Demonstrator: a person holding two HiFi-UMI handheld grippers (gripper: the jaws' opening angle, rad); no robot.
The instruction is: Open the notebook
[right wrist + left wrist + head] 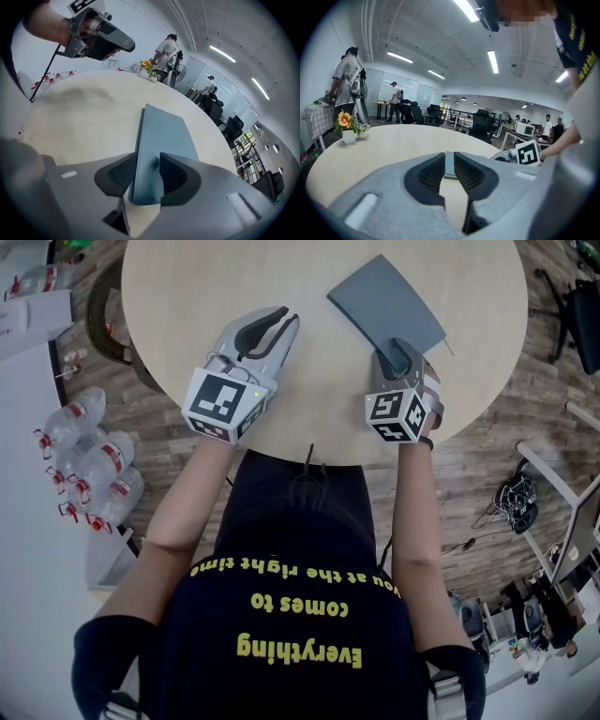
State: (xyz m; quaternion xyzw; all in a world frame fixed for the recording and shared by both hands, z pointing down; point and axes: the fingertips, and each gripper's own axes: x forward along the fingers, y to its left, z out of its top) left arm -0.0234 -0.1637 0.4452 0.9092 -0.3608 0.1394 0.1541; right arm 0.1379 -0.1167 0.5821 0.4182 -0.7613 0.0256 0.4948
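Open-plan office with ceiling strip lights (494, 61) and plank floor (487, 484) surrounds a round pale table (187, 296). On its right side the closed grey-blue notebook (384, 301) lies flat, its long axis slanting from the right gripper (403, 348) away leftward. That gripper's jaws stand partly apart astride the notebook's near end, not clamping it, while the left gripper (286, 317) is empty, its jaws narrowed to a slit.
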